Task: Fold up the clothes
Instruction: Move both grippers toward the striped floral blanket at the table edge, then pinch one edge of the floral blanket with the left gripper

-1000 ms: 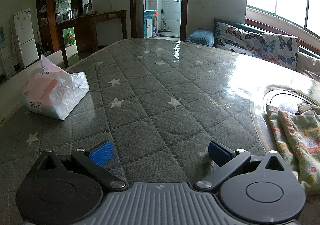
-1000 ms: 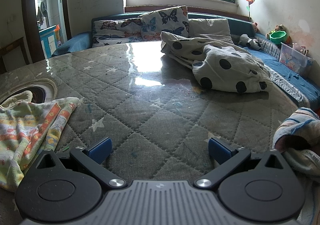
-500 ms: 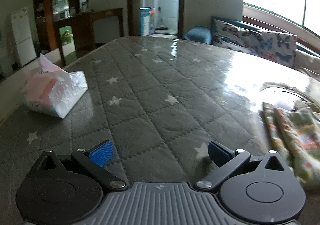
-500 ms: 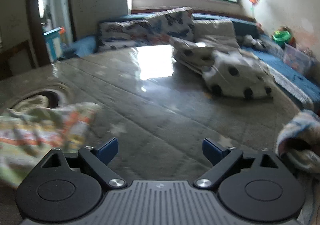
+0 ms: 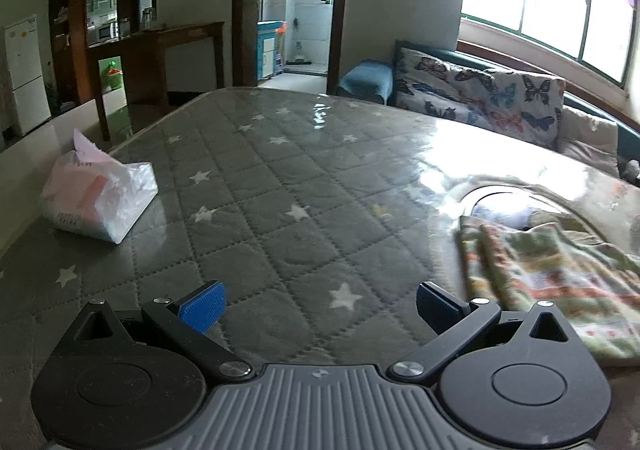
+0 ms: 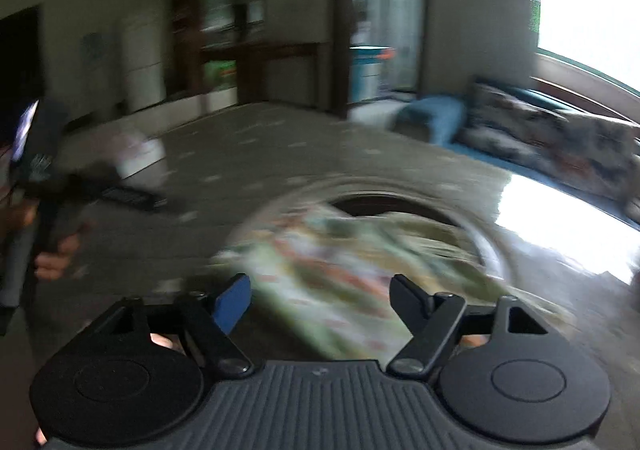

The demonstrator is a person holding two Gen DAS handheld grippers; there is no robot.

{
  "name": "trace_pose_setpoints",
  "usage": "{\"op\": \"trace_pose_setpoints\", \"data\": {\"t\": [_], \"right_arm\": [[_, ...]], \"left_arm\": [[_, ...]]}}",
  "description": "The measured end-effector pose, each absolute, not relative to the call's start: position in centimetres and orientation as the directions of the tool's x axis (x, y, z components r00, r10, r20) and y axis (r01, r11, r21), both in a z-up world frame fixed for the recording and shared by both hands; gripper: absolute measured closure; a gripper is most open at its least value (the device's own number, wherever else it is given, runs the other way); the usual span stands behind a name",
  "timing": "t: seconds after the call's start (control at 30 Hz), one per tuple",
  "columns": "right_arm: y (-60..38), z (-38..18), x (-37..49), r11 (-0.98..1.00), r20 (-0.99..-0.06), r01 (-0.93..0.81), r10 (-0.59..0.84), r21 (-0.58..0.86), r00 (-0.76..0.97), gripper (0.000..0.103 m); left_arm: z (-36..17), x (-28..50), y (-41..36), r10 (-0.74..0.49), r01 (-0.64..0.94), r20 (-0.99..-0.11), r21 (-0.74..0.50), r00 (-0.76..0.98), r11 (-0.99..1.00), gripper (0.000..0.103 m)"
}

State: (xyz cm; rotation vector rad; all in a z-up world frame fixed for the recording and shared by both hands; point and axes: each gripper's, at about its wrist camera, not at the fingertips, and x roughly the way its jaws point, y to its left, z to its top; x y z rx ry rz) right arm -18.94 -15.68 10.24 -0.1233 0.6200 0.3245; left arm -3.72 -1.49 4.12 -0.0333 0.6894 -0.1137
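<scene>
Both tongs released — left tongs point(image 5: 318, 304) over bare mattress point(image 5: 280, 186), garment point(image 5: 560, 278) lying crumpled just right; right tongs point(image 6: 320, 300) above garment point(image 6: 340, 274), view blurred; risk — pinching several layers, skewing the fold.

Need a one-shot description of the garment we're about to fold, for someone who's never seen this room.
Start at the big grey quilted mattress with white stars. On its window side, by the round dark ring in the cover, lies a crumpled garment. It is the only cloth with a pale green, orange and cream print; the white plastic bag sits on the opposite edge.
</scene>
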Motion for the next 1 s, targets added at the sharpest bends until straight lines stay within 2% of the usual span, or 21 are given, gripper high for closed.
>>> {"op": "trace_pose_setpoints", "data": {"t": [0.03,0.13,0.3,0.37,0.43,0.47,0.5,0.53,0.77,1.0], "right_arm": [[-14.6,9.9,-18.5,0.932,-0.599,-0.363,0.280,-0.019,0.750,0.033],[-12.4,8.9,-17.5,0.912,-0.634,-0.411,0.318,0.000,0.705,0.038],[-9.9,6.9,-16.8,0.900,-0.677,-0.434,0.295,-0.040,0.675,0.043],[-9.7,6.2,-16.3,0.906,-0.686,-0.421,0.280,-0.043,0.671,0.051],[-10.1,5.9,-16.1,0.916,-0.691,-0.399,0.265,-0.037,0.673,0.067],[-10.6,6.1,-16.2,0.920,-0.684,-0.391,0.276,-0.015,0.676,0.070],[-11.1,6.3,-16.4,0.924,-0.675,-0.383,0.290,0.012,0.679,0.079],[-11.6,6.6,-16.6,0.926,-0.665,-0.376,0.302,0.034,0.683,0.081],[-15.8,8.6,-17.4,0.932,-0.572,-0.285,0.364,0.225,0.736,0.084],[-16.7,8.8,-17.6,0.923,-0.547,-0.277,0.381,0.267,0.746,0.084]], "left_arm": [[4.3,-3.8,-1.5,-0.129,0.100,-0.632,-0.082,0.764,0.992,0.000],[4.7,-3.8,-1.8,-0.176,0.122,-0.636,-0.129,0.752,0.984,0.000],[5.0,-3.7,-2.9,-0.228,0.163,-0.643,-0.160,0.731,0.974,0.000],[5.1,-3.5,-3.4,-0.249,0.181,-0.645,-0.172,0.722,0.968,0.000],[5.2,-3.2,-3.8,-0.281,0.197,-0.649,-0.201,0.707,0.960,0.000],[5.3,-2.9,-4.0,-0.298,0.204,-0.652,-0.218,0.697,0.954,0.000],[5.3,-2.7,-4.2,-0.314,0.209,-0.654,-0.236,0.688,0.949,0.000],[5.2,-2.4,-4.3,-0.327,0.209,-0.656,-0.255,0.680,0.944,0.000],[4.9,0.3,-5.5,-0.473,0.198,-0.661,-0.449,0.582,0.871,0.000],[4.0,2.5,-7.4,-0.592,0.190,-0.653,-0.581,0.472,0.791,0.000]]}}
